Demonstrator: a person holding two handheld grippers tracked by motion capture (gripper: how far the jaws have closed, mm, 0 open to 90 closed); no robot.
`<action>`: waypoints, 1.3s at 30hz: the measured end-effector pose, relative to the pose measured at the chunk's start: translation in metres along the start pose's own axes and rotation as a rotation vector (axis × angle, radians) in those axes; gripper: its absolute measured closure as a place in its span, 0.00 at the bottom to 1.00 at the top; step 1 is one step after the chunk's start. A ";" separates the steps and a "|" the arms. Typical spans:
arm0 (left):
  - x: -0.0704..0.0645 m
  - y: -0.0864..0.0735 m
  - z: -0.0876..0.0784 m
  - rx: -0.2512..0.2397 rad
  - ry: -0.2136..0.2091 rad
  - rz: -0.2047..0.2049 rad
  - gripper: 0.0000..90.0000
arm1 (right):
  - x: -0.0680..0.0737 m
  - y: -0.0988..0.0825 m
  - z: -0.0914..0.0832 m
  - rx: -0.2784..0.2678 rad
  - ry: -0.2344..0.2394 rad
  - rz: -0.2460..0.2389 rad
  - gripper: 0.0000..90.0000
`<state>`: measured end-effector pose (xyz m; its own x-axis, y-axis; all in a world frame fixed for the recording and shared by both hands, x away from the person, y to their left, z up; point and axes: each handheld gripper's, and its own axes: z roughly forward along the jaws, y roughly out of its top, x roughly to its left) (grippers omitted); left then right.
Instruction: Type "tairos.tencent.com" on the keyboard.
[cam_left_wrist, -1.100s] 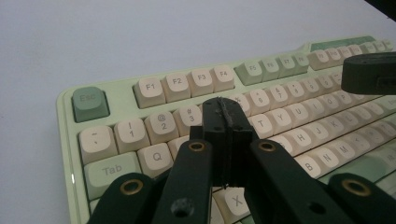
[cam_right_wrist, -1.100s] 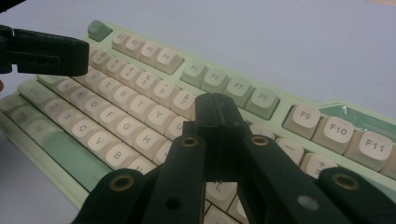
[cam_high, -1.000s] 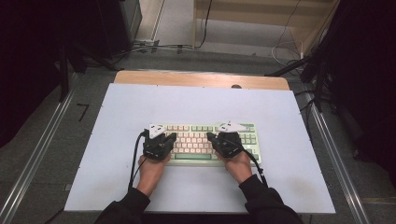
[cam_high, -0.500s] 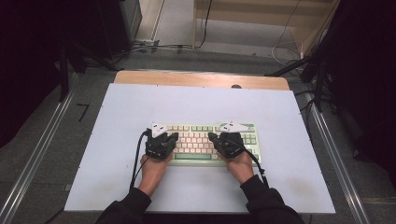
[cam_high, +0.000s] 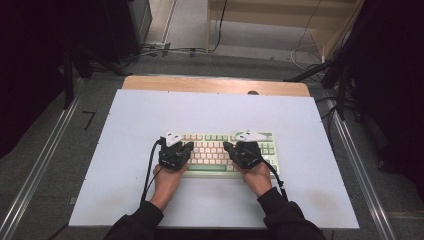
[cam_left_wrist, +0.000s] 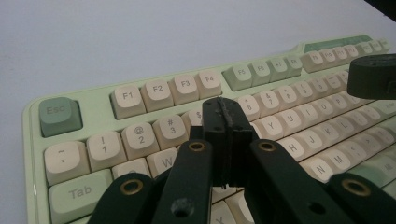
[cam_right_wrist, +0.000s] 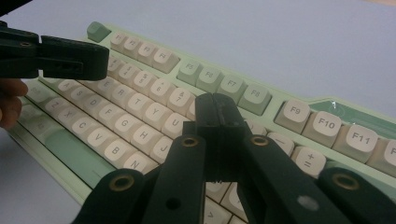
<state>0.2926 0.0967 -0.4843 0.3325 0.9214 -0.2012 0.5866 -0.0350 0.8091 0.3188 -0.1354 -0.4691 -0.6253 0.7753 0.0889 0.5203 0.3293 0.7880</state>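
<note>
Green-and-cream keyboard sits lower centre of frame on white surface. Left tongs & right tongs both fully closed, holding nothing, poised over number row. Step looks like key-pressing w/ closed tips; next move needs a small dip onto one key.

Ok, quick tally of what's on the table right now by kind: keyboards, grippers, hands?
Keyboards: 1, the green and cream keyboard
Grippers: 2, the left gripper and the right gripper, both shut over the keys
Hands: 2, the left hand and the right hand
Total: 5
</note>
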 end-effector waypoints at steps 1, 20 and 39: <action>0.000 0.000 0.001 -0.001 0.000 0.000 1.00 | 0.000 0.000 0.000 0.001 0.000 0.001 0.97; -0.006 -0.002 0.010 0.033 -0.009 0.022 1.00 | 0.000 0.000 0.000 -0.002 0.000 0.002 0.97; -0.010 0.000 0.006 0.023 -0.014 0.035 1.00 | 0.000 0.000 0.001 0.001 0.001 0.002 0.97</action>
<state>0.2933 0.0856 -0.4857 0.3636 0.9138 -0.1809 0.5913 -0.0764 0.8028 0.3189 -0.1347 -0.4697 -0.6250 0.7752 0.0911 0.5218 0.3282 0.7874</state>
